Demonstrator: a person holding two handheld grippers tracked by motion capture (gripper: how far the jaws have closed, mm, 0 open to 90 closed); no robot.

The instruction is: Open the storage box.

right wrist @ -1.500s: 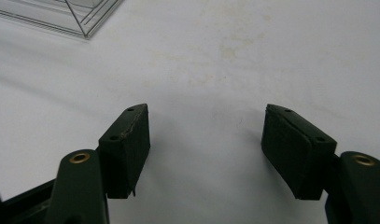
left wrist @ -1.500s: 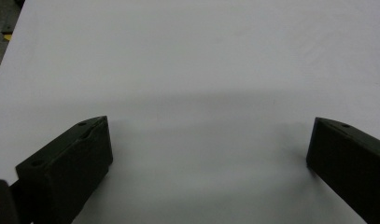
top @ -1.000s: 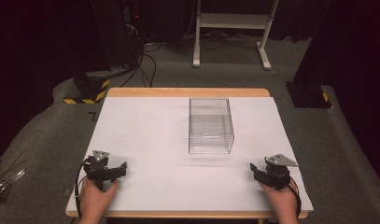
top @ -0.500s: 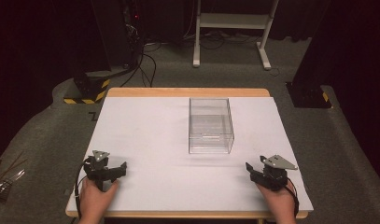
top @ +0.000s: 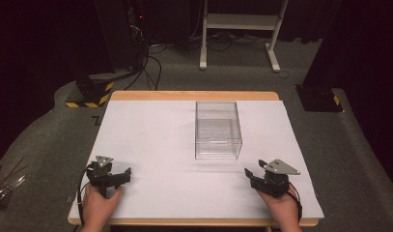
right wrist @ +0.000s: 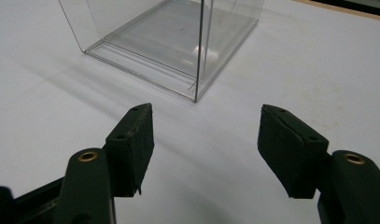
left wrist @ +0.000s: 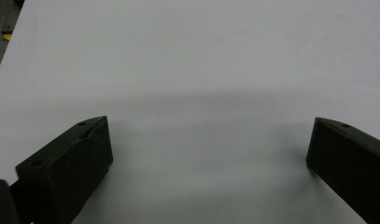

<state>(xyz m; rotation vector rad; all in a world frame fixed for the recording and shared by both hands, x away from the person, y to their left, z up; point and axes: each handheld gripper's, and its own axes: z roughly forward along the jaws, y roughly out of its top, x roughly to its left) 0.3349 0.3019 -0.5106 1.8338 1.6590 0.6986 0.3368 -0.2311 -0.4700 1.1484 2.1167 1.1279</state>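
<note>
Clear plastic box point(top: 217, 129), open-topped and empty, standing upright on the white table point(top: 150, 130), a little right of the table's middle and nearer its far edge than its near edge. Left gripper point(top: 118, 174), held in a hand point(top: 98, 209), rests near the front left corner of the table, well apart from the box; its jaws are spread wide over bare white surface. Right gripper point(top: 250, 175) sits near the front right corner, just in front of the box and right of it, jaws apart and pointed toward the box's near corner point(right wrist: 196, 99), touching nothing.
</note>
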